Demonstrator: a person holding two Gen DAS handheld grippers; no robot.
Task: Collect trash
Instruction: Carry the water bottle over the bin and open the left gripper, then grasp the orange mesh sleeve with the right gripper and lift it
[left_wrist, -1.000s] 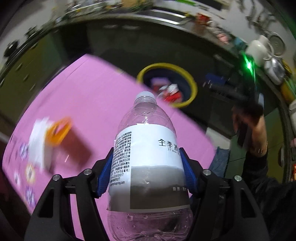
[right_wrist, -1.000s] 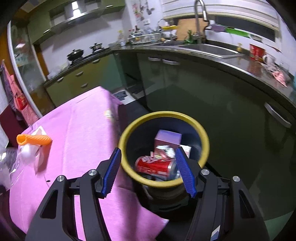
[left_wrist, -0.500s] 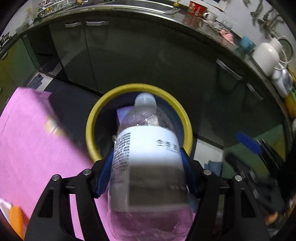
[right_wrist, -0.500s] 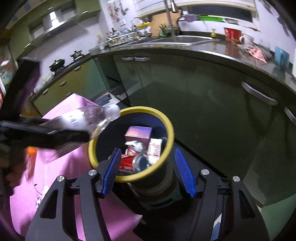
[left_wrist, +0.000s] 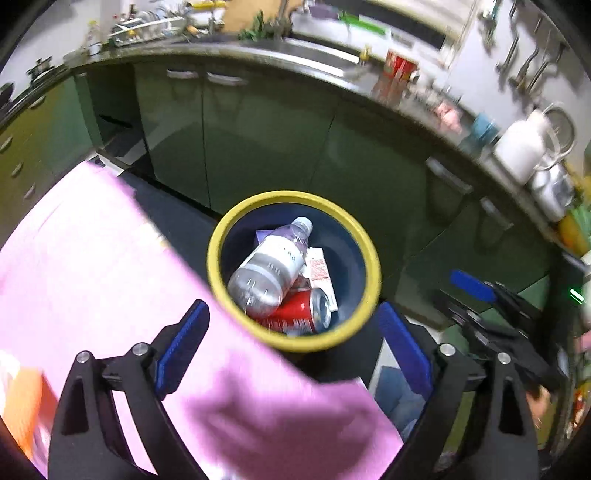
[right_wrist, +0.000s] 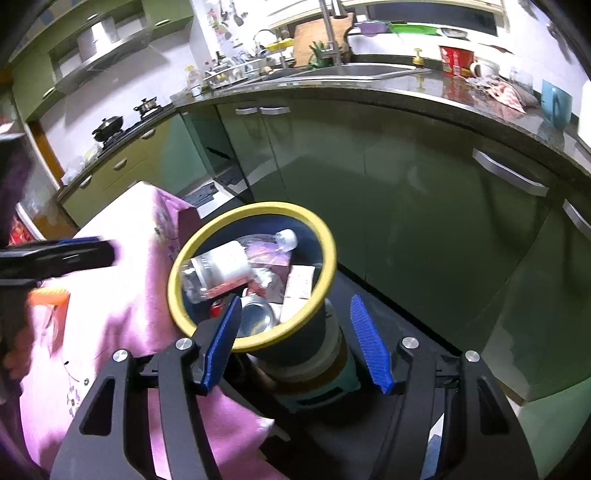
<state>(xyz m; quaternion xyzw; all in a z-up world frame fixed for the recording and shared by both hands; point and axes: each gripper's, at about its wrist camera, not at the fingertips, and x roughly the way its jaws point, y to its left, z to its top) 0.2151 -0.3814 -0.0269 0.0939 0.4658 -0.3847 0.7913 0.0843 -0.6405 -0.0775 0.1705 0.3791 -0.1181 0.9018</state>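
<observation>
Drop step done: clear plastic water bottle (left_wrist: 271, 264) lies in yellow-rimmed bin (left_wrist: 221, 236); left hand-held gripper (left_wrist: 291, 350) jaws just opened wide, empty. Right hand-held gripper (right_wrist: 295, 339) part-open, empty. Next: fetch orange item (right_wrist: 48, 297) off pink-clothed desk (right_wrist: 122, 295).

One yellow-rimmed bin (left_wrist: 371, 271) holds one clear plastic bottle (left_wrist: 271, 266), one red can (left_wrist: 299, 314), one small white carton (left_wrist: 319, 269) and one purple box (right_wrist: 271, 260). One pink cloth (left_wrist: 92, 277) lies beside the bin. Two grippers are in view, each with two blue fingers (left_wrist: 183, 345). One orange item (right_wrist: 48, 297) rests on the cloth.
</observation>
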